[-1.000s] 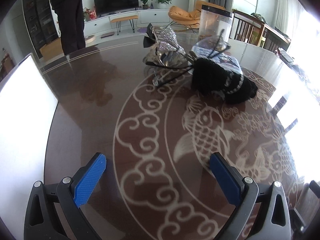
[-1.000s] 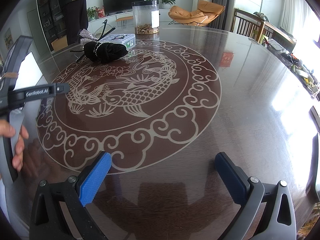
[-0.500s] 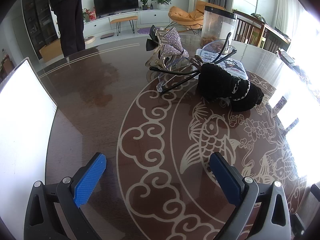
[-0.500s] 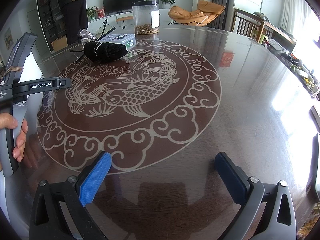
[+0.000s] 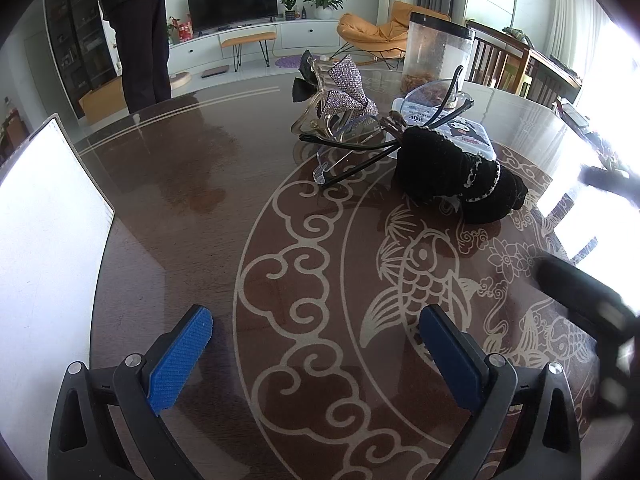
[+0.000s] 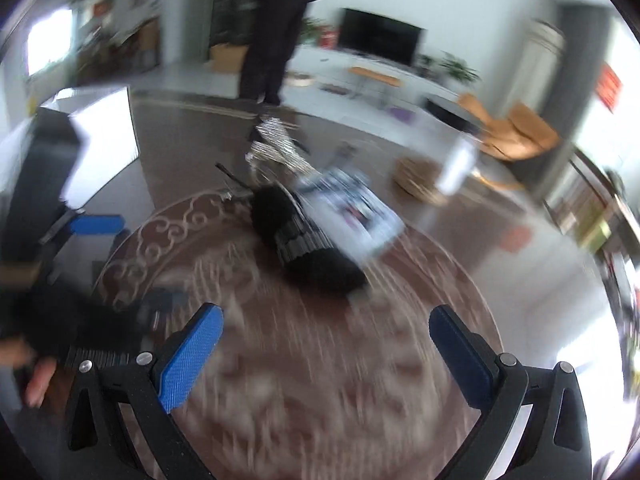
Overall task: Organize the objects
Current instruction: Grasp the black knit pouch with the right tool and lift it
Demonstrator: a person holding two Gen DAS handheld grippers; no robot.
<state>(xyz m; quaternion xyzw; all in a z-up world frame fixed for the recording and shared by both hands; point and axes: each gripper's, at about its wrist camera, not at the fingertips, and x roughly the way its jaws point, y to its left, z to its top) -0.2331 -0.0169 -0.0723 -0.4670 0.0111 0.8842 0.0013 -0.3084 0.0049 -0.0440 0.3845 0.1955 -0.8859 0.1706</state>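
Note:
A black fabric bundle (image 5: 456,176) with a bead chain lies on the round dark table (image 5: 180,168). Behind it are black-framed glasses (image 5: 352,152), a sequined bow hair clip (image 5: 344,88) and a flat clear-lidded box (image 5: 452,124). My left gripper (image 5: 316,340) is open and empty, low over the table, well short of the pile. My right gripper (image 6: 326,336) is open and empty; its view is motion-blurred and shows the black bundle (image 6: 304,240) and box (image 6: 356,208) ahead.
A clear cylindrical jar (image 5: 436,56) stands behind the pile. A white board (image 5: 44,232) lies at the table's left edge. A person (image 5: 140,28) stands beyond the table. The right gripper's body (image 5: 592,320) shows at the right of the left wrist view.
My right gripper has swung sharply left and forward toward the pile, blurring its view. My left gripper has drawn back slightly; the pile sits a little farther away.

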